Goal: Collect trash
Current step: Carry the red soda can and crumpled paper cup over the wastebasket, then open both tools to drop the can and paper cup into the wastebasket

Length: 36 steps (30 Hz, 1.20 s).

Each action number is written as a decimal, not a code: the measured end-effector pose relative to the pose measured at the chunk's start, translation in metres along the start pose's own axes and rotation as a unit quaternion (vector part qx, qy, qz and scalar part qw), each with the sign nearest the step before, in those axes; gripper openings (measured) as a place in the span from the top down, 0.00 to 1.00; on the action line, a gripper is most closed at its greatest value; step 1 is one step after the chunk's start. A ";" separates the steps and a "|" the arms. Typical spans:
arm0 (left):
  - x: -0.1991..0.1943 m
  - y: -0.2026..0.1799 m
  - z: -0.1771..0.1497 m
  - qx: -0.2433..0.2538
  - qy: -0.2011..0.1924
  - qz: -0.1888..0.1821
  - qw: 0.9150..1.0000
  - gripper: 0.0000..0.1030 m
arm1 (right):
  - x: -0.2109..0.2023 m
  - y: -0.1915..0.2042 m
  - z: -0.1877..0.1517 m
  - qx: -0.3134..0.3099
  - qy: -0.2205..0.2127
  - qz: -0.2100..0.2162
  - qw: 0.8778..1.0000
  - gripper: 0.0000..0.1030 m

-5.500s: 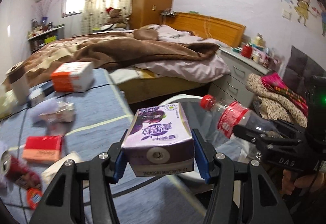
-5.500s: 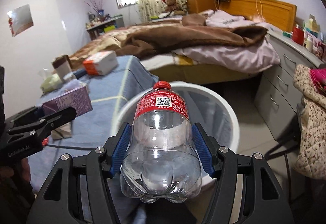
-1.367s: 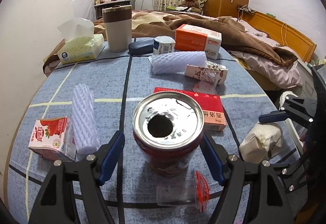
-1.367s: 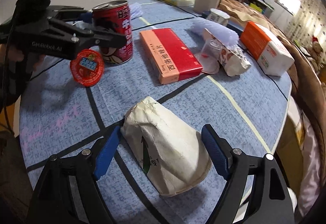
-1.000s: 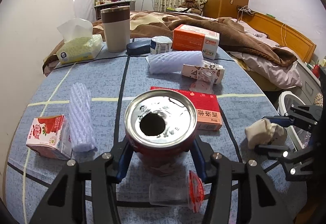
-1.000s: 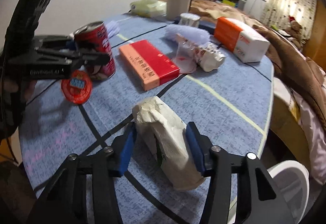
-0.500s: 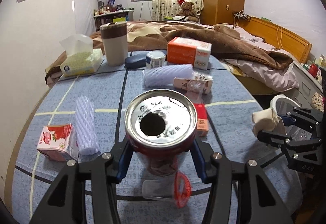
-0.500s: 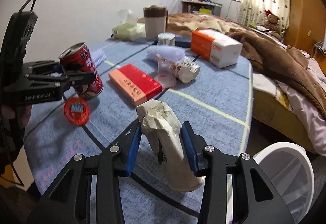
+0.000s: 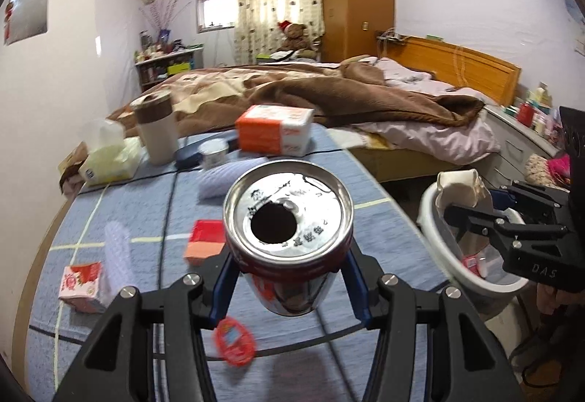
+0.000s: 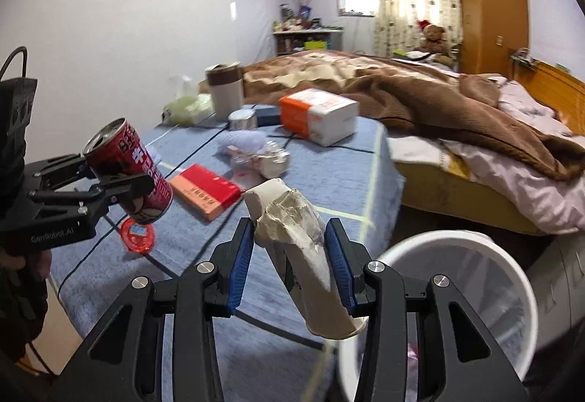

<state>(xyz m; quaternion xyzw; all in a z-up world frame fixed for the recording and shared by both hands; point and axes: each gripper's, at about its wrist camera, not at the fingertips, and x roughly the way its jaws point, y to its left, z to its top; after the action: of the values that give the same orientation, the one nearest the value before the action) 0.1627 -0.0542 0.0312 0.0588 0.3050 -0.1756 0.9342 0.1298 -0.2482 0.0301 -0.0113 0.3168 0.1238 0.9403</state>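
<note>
Left gripper point(image 9: 289, 287) clamps can point(image 9: 289, 237), above worktop point(image 9: 146, 204), left of bin point(image 10: 457, 296). Right gripper point(image 10: 289, 263) clamps crumpled cup point(image 10: 303, 256) near bin rim. Risks: early release misses bin; tilted can dribbles; grippers collide.

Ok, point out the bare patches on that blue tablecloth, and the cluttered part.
Bare tablecloth lies along the bed-side edge, right of the red flat box, and at the near corner beside the white bin. The far end is crowded around the orange-and-white box and mug.
</note>
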 end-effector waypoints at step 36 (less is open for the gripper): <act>0.074 -0.195 0.013 0.096 0.057 -0.174 0.978 0.47 | -0.018 -0.147 -0.070 0.167 0.064 -0.154 0.972 0.53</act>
<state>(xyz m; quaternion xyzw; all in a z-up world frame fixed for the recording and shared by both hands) 0.1548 -0.2600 -0.0030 0.1043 0.3454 -0.3603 0.8602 0.1097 -0.4019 -0.0228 0.0893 0.3867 -0.0780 0.9145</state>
